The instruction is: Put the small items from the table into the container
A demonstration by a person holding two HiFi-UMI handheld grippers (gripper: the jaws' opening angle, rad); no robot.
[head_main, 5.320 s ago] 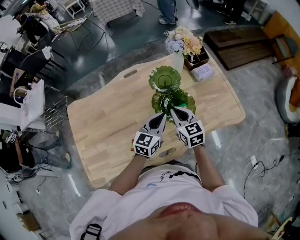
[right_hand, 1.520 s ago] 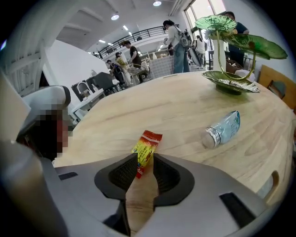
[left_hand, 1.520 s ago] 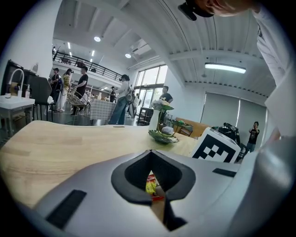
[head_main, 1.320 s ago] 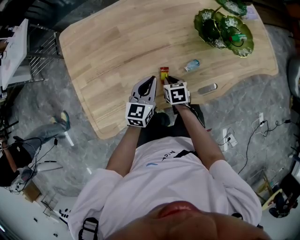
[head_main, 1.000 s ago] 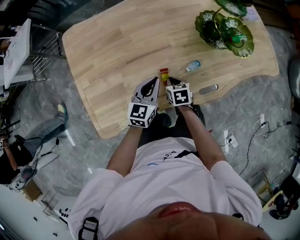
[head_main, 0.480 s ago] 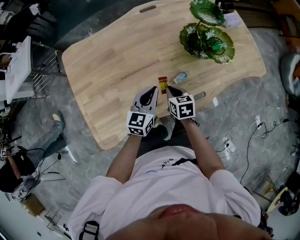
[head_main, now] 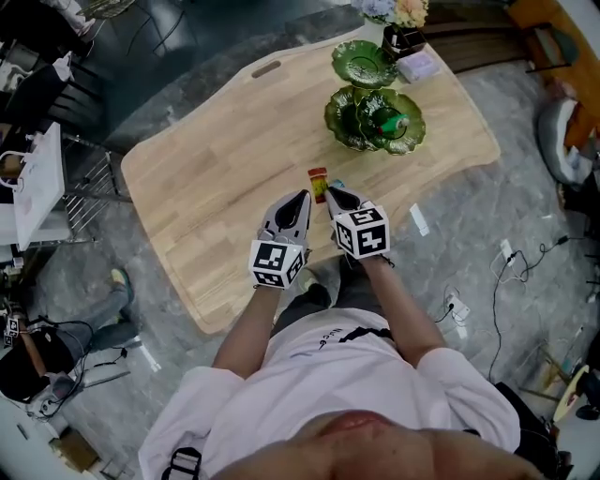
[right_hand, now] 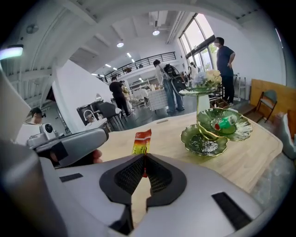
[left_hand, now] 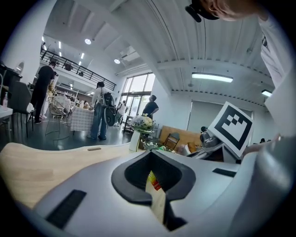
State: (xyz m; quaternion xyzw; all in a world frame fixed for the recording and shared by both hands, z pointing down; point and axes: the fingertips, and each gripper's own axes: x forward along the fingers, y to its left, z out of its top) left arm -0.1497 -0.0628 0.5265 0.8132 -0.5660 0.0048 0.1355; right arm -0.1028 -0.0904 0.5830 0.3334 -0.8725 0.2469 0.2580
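Observation:
A red and yellow snack packet [head_main: 319,184] [right_hand: 141,140] stands out of the tips of my right gripper [head_main: 330,190] [right_hand: 144,175], which is shut on its lower end and holds it above the wooden table [head_main: 216,159]. The green tiered glass dish [head_main: 375,117] [right_hand: 217,127] stands further on to the right, with a small green bottle [head_main: 392,122] [right_hand: 225,122] lying in it. My left gripper [head_main: 302,197] [left_hand: 156,194] hangs close beside the right one, jaws together and holding nothing. Through its notch I see the packet [left_hand: 154,181].
A vase of flowers [head_main: 394,11] [right_hand: 203,88] and a small box [head_main: 418,66] stand behind the dish at the table's far end. A handle slot [head_main: 267,68] cuts the far edge. Chairs, a wire rack [head_main: 89,178] and several people are around the table.
Both grippers have risen off the table, the right one carrying the packet up with it. The dish has come nearer to the grippers in the head view.

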